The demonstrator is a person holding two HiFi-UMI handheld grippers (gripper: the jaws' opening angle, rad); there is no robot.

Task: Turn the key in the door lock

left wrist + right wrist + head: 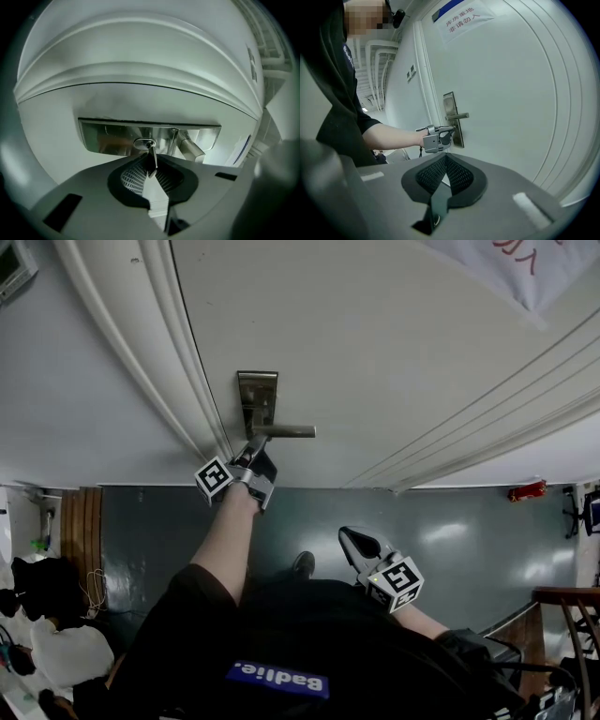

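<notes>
On the white door (394,343) is a steel lock plate (257,397) with a lever handle (286,431). My left gripper (253,454) is up against the plate just below the handle. In the left gripper view the plate (112,136) lies sideways. A small metal key (152,154) sticks out of the keyhole (144,143), and my left gripper (151,163) is shut on it. The lever handle (191,149) is to the right of it. My right gripper (354,542) hangs back near my body, shut (446,157) and holding nothing. It looks at the left gripper (440,136) on the lock plate (451,115).
The door frame's mouldings (159,352) run left of the lock. A paper notice (461,19) hangs high on the door. On the grey floor a red object (528,491) lies by the wall at the right. Wooden furniture (562,610) and bags (56,652) stand near me.
</notes>
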